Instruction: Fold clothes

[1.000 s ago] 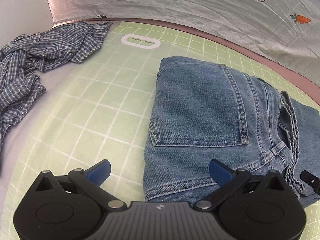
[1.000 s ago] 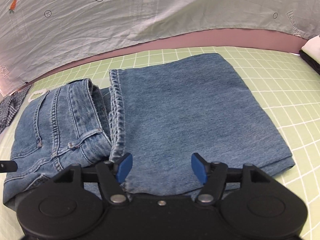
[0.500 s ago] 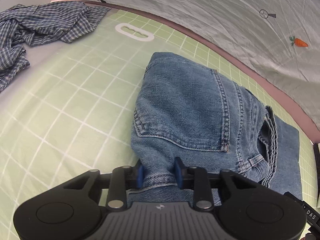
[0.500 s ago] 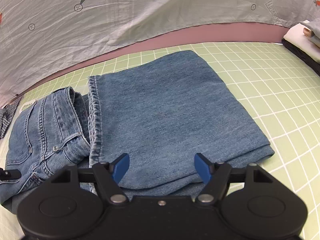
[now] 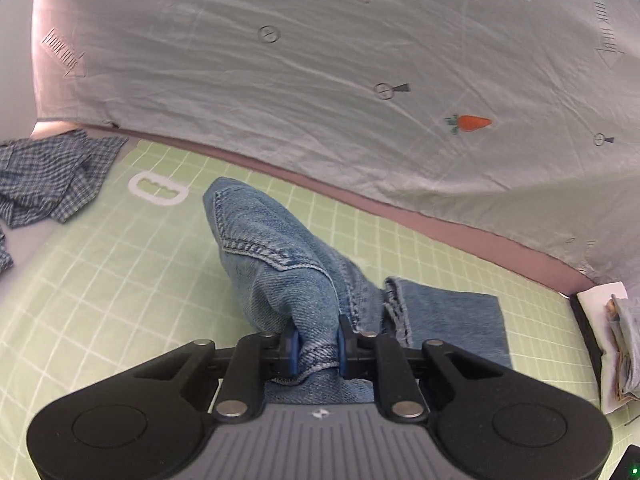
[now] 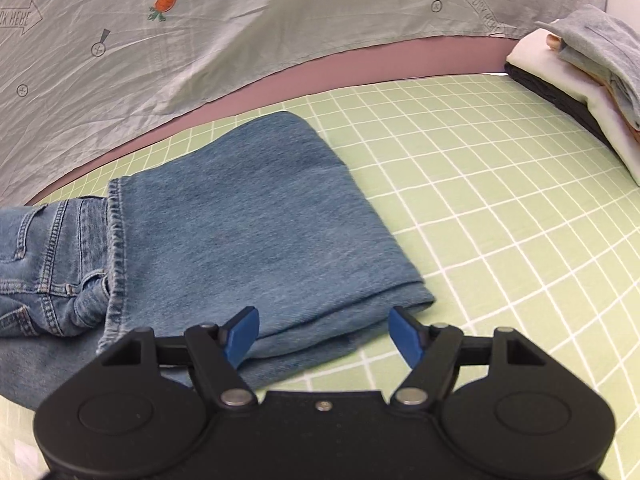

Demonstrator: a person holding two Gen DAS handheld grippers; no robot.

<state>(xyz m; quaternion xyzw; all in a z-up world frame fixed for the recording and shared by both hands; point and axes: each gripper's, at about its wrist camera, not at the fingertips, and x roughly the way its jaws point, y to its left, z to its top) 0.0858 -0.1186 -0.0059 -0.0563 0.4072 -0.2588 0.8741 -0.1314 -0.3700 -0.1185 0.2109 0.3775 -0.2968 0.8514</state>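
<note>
A pair of blue jeans (image 5: 280,268) lies partly folded on the green grid mat (image 5: 100,280). My left gripper (image 5: 318,350) is shut on the waistband end of the jeans and holds it lifted off the mat, the pocket side hanging in a ridge. In the right wrist view the folded leg part of the jeans (image 6: 248,232) lies flat on the mat (image 6: 500,208). My right gripper (image 6: 324,334) is open and empty, its blue pads over the near edge of the folded legs.
A crumpled blue checked shirt (image 5: 52,176) lies at the far left. A stack of folded clothes (image 6: 580,68) sits at the right edge, also in the left wrist view (image 5: 616,340). A grey printed sheet (image 5: 320,60) hangs behind the mat.
My left gripper closed on the jeans' waistband end and has lifted it up and toward the right. My right gripper stayed open and shifted right along the folded legs.
</note>
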